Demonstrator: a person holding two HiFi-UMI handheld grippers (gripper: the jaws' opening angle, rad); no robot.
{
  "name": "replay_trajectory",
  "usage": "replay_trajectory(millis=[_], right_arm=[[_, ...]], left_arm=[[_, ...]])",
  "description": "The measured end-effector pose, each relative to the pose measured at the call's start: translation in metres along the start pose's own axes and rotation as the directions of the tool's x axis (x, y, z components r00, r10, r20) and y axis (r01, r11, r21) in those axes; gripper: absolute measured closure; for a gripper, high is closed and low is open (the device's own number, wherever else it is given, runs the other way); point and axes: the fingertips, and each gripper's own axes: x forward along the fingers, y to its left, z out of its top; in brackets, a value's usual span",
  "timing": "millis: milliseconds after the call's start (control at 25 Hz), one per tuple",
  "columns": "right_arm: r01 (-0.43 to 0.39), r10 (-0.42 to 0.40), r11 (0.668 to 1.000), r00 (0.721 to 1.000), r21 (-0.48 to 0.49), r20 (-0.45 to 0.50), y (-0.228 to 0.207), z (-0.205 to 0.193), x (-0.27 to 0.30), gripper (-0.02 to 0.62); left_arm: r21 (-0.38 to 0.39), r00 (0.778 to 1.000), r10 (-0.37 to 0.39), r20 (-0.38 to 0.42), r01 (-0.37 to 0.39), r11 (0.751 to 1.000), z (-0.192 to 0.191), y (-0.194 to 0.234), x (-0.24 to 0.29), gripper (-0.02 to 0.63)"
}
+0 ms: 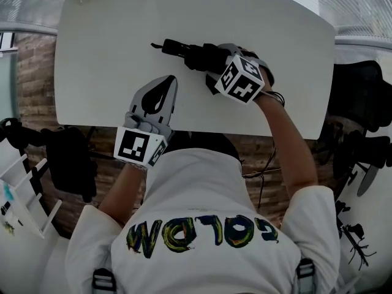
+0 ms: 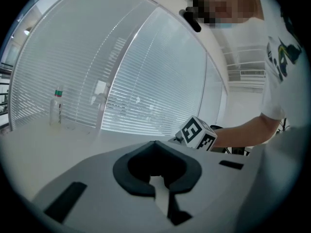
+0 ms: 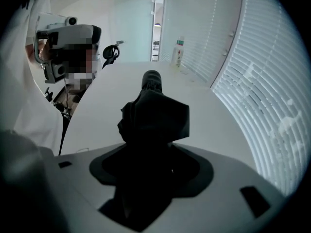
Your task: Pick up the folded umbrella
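R gripper [image 1: 208, 63] is clamped on the folded umbrella [image 1: 177, 46], far side of the table [image 1: 104, 60], my 1 o'clock, end pointing to 9. L gripper [image 1: 169, 83] closed, empty. Probably light. Fabric's soft & slippy over a stiff core, so I'd squeeze mid-body.

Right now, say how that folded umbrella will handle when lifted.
Loose fabric on the folded umbrella bulges above the jaws of the right gripper, so the grip probably feels soft. Its length sticks out past them, so that end may dip. Roundish, it could roll if dropped.
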Motion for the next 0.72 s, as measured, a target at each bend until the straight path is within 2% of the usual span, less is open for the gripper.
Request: replay_trajectory(millis=[360,600,720], right_arm=[[0.098,-0.122,0.983,0.981,0.156,0.150,-0.012,0.003,-0.057,0.341],[0.126,-0.209,0.945,0.942,0.302,0.262,-0.016,0.002,-0.099,0.341],[0.140,-0.256,0.928,0.912,0.346,0.319,-0.019,0.004,-0.125,0.341]], left_arm=[[0.039,0.999,-0.009,0.046,0.007,0.999,0.029,-0.020,0.005,0.598],[0.076,0.997,-0.029,0.077,0.023,0.997,0.046,-0.037,0.005,0.598],[0.095,0.995,-0.038,0.092,0.029,0.995,0.056,-0.046,0.006,0.598]])
